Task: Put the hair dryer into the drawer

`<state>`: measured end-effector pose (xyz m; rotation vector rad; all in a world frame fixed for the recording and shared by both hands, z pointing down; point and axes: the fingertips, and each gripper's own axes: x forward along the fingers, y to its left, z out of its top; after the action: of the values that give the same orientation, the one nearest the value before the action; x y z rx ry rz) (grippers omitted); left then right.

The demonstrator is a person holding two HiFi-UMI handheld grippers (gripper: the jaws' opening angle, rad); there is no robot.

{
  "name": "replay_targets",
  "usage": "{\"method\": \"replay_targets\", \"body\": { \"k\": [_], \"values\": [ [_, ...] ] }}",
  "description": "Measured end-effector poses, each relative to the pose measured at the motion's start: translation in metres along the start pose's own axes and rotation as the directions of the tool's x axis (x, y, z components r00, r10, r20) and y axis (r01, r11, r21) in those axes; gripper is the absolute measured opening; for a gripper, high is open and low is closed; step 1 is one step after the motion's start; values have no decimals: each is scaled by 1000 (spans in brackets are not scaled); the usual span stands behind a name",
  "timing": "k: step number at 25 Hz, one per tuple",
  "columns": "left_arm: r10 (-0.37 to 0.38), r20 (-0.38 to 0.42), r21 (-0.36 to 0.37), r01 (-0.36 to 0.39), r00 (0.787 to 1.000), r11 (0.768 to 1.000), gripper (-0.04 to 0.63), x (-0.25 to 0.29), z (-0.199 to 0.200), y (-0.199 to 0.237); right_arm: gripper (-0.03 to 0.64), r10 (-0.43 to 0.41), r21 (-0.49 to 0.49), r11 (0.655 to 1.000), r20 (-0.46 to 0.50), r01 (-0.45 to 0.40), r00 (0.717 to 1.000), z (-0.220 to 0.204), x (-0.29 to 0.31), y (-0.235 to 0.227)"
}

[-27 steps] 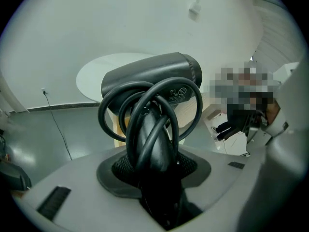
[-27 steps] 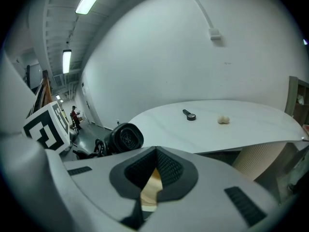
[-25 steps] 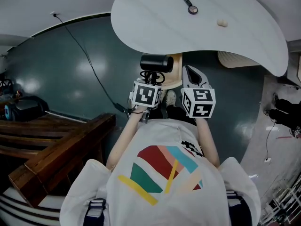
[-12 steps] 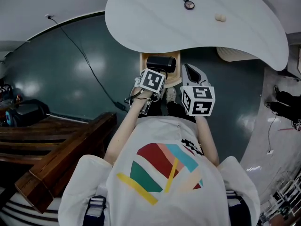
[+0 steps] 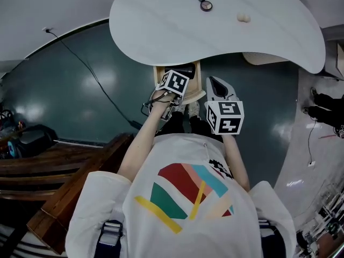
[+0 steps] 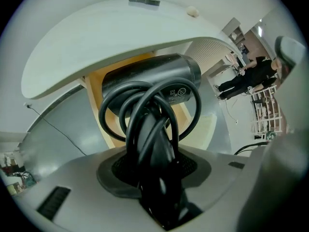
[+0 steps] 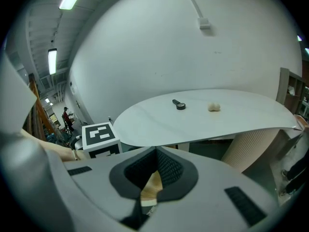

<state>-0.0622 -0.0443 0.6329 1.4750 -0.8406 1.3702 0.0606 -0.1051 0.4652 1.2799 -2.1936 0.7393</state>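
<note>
The black hair dryer (image 6: pixel 149 76) hangs with its barrel over the open wooden drawer (image 6: pixel 104 124) under the white table. Its coiled cord (image 6: pixel 140 112) loops around the handle. My left gripper (image 6: pixel 154 166) points straight down and is shut on that handle and cord. In the head view the left gripper (image 5: pixel 173 84) covers most of the hair dryer (image 5: pixel 187 70), inside the frame of the drawer (image 5: pixel 200 93). My right gripper (image 5: pixel 216 85) hovers beside the drawer's right side, its tips together and holding nothing. The right gripper (image 7: pixel 155 154) looks past the table edge.
The white table (image 5: pixel 242 42) carries a small black round object (image 5: pixel 205 5) and a cream lump (image 5: pixel 243 18). A ribbed pedestal (image 5: pixel 263 58) stands at right. A dark wooden bench (image 5: pixel 59 165) sits at left, and a cable (image 5: pixel 88 71) crosses the green floor.
My left gripper has sunk with the hair dryer, from in front of the table edge down into the drawer opening. The right gripper has stayed put.
</note>
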Motion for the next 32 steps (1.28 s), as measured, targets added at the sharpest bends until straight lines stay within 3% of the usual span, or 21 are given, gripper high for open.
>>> {"method": "replay_targets", "body": {
  "k": [9, 19, 27, 32],
  "values": [
    [22, 33, 34, -23, 999, 999, 184, 13, 29, 12, 11, -66, 32, 997, -24, 67, 998, -8, -2, -14],
    [55, 154, 19, -59, 987, 998, 184, 21, 62, 17, 11, -123, 61, 990, -64, 127, 990, -24, -10, -24],
    [61, 328, -69, -40, 943, 997, 184, 29, 70, 18, 11, -155, 53, 986, -87, 160, 984, -37, -23, -21],
    [80, 384, -111, -40, 920, 993, 184, 39, 80, 25, 11, -155, 45, 986, -119, 161, 981, -47, -24, -17]
  ]
}}
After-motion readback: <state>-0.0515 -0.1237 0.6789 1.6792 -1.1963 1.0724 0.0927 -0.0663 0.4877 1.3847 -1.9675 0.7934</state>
